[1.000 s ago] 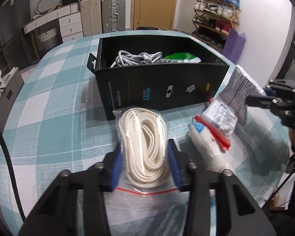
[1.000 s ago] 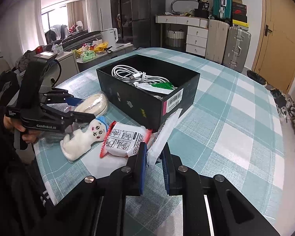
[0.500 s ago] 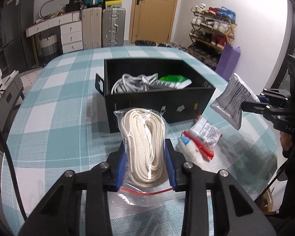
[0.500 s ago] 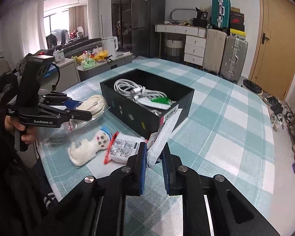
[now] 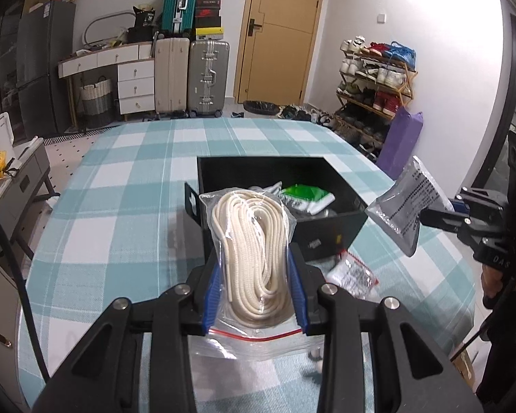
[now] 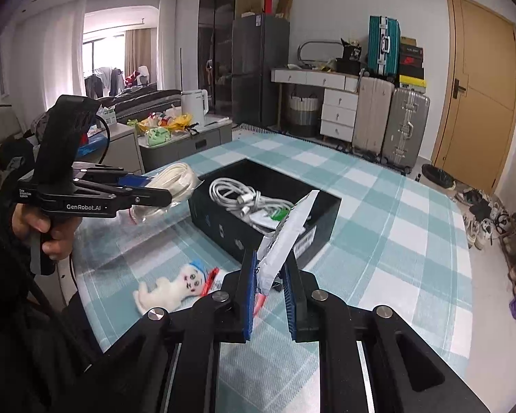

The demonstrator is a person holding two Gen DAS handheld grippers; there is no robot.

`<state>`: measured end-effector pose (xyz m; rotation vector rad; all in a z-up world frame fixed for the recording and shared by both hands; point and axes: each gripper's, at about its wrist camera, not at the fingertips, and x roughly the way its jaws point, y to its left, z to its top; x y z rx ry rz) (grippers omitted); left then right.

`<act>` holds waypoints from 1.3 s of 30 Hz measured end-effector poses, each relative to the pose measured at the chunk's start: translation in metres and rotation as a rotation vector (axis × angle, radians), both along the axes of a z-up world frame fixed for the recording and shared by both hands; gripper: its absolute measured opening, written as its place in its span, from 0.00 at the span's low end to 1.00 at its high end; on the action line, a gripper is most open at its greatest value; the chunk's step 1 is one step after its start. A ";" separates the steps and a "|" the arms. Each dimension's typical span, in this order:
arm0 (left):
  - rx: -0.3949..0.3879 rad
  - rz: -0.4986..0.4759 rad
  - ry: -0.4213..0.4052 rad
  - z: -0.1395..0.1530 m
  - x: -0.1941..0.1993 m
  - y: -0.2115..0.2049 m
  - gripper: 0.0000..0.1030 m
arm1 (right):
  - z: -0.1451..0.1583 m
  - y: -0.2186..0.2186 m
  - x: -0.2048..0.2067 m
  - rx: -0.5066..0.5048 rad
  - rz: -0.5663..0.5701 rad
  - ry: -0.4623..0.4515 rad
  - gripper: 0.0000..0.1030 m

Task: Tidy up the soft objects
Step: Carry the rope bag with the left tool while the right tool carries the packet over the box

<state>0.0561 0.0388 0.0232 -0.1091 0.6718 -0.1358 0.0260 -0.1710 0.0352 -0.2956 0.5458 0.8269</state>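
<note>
My left gripper [image 5: 254, 268] is shut on a clear zip bag of coiled cream rope [image 5: 254, 251] and holds it in the air in front of the black box [image 5: 330, 227]. The bag also shows in the right wrist view [image 6: 175, 179]. My right gripper [image 6: 271, 275] is shut on a flat silvery packet [image 6: 289, 234], held above the table right of the black box [image 6: 223, 223]. The packet shows in the left wrist view [image 5: 406, 203]. A white doll with a blue cap [image 6: 172, 284] and a small red-edged packet [image 5: 352, 275] lie on the table.
The box holds white cables [image 6: 237, 199] and a green-and-white pack [image 5: 306, 196]. The table has a teal checked cloth [image 5: 127, 186]. Suitcases [image 5: 189, 79], drawers and a shoe rack [image 5: 375, 86] stand beyond the table. A grey side cabinet [image 5: 20, 175] stands at the left.
Both grippers have risen well above the table with their loads. The rope bag left the cloth, and the silvery packet now hangs higher beside the box.
</note>
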 end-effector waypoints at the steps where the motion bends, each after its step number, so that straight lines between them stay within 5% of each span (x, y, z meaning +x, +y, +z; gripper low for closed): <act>1: 0.003 0.001 -0.004 0.002 0.001 -0.001 0.33 | 0.001 0.001 0.000 0.005 0.000 -0.003 0.14; 17: 0.034 -0.016 -0.047 0.020 0.037 -0.005 0.33 | 0.010 0.023 0.015 0.039 -0.034 -0.028 0.14; 39: 0.021 -0.034 0.008 0.001 0.095 -0.011 0.33 | 0.002 0.068 0.065 0.042 -0.080 0.032 0.14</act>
